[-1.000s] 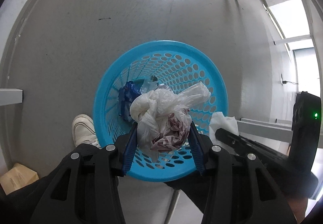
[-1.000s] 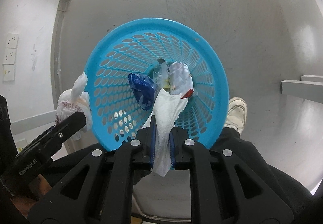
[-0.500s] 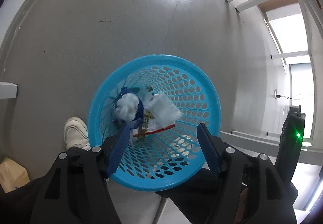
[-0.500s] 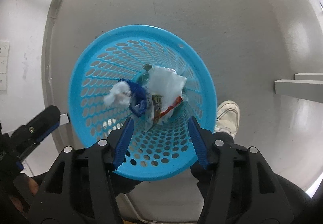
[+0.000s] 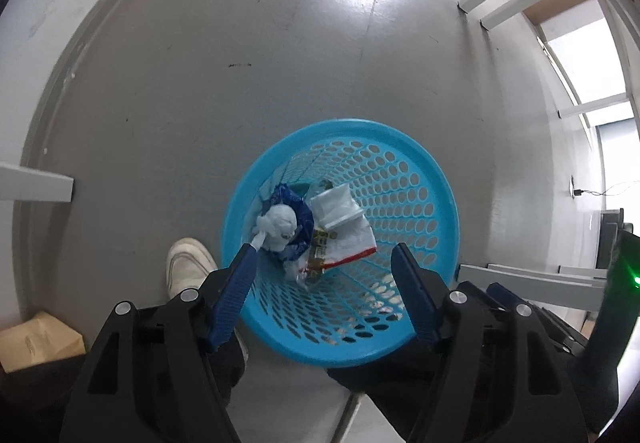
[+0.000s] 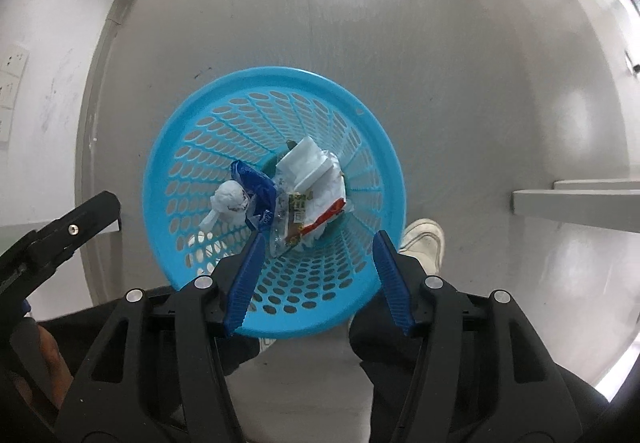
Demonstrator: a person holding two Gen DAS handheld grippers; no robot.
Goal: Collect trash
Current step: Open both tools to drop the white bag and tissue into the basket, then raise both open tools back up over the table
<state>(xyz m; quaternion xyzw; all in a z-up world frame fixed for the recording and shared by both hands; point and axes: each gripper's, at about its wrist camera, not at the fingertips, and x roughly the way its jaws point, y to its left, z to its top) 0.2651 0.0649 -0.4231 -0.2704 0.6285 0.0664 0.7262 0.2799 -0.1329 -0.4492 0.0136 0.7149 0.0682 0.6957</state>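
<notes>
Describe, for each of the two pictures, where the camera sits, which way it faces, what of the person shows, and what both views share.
Left wrist view: sits on the left tongs, facing down into the round blue perforated plastic basket on the grey floor; shows open blue-padded fingers, dark trousers and a white shoe.
Right wrist view: sits on the right tongs, also facing down, open; shows trousers, the shoe and the other tongs at left.
Shared: the basket, its crumpled white plastic bag, blue wrapper and white paper.
</notes>
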